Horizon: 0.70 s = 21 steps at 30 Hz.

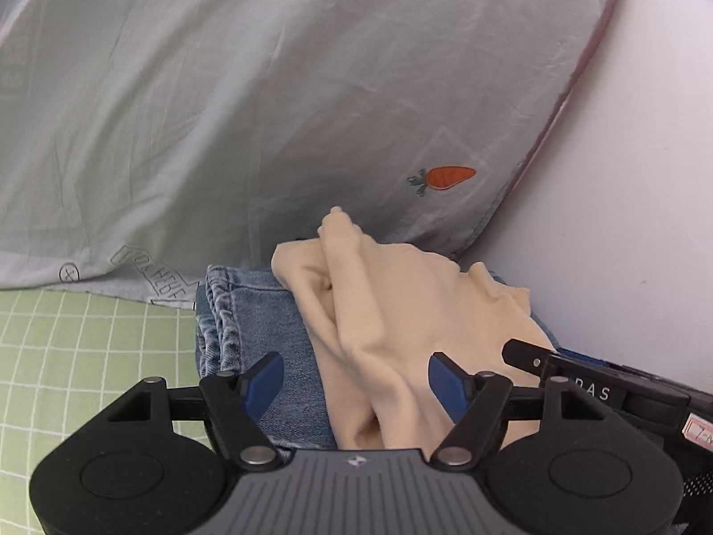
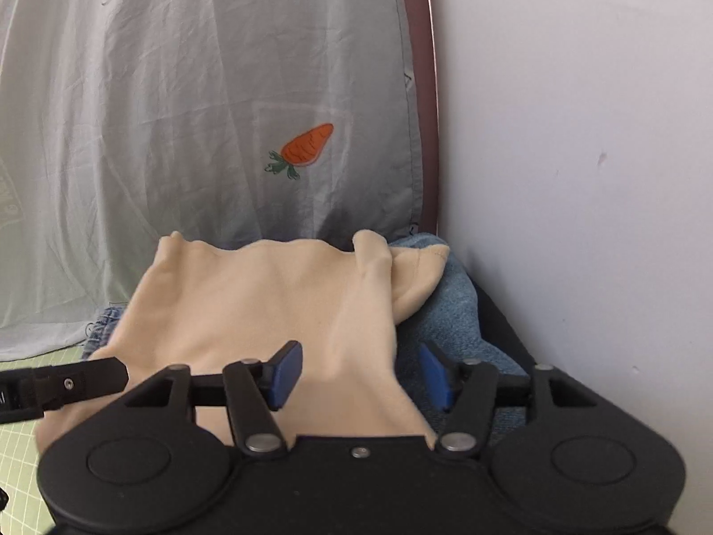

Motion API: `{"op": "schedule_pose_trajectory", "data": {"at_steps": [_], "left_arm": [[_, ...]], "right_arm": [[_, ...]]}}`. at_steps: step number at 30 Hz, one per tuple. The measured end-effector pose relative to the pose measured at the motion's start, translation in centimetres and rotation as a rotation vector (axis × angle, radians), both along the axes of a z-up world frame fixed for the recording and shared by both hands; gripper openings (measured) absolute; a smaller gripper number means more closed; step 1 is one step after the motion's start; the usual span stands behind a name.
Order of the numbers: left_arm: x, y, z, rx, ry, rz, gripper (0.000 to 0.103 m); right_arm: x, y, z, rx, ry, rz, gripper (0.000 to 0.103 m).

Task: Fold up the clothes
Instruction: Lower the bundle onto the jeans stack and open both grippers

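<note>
Behind, carrot-print sheet (image 2: pixel 200 111); wall (image 2: pixel 579 133) alongside.

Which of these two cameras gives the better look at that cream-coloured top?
The right wrist view: the cream top lies spread broadly there, its far edge and a folded sleeve visible, between the open right gripper. The left wrist view shows it bunched and creased over the jeans, partly hidden by the open left gripper.

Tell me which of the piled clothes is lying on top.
The cream top lies uppermost, draped over the blue jeans, which show only at its edges. Both open grippers straddle it.
</note>
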<state>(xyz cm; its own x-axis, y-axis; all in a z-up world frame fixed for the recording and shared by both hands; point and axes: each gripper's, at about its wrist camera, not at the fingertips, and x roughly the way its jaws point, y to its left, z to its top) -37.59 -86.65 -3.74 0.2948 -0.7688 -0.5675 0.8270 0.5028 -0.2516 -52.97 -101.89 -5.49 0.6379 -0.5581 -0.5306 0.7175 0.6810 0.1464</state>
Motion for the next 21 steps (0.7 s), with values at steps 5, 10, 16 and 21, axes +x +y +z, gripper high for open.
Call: {"op": "schedule_pose_trajectory", "data": {"at_steps": [5, 10, 16, 21], "left_arm": [[-3.7, 5.8, 4.3, -0.101, -0.119, -0.001, 0.103], [-7.0, 11.6, 6.8, -0.146, -0.138, 0.082, 0.103], [-9.2, 16.9, 7.1, -0.083, -0.136, 0.071, 0.103], [-10.9, 21.2, 7.1, -0.024, -0.134, 0.048, 0.103]], "right_arm": [[-2.6, 5.2, 3.6, -0.109, -0.033, -0.017, 0.102], [-5.5, 10.2, 5.7, -0.138, -0.03, -0.059, 0.102], [-8.3, 17.1, 7.3, -0.117, -0.014, -0.085, 0.102], [-10.5, 22.8, 7.7, -0.095, 0.037, -0.099, 0.102]]}}
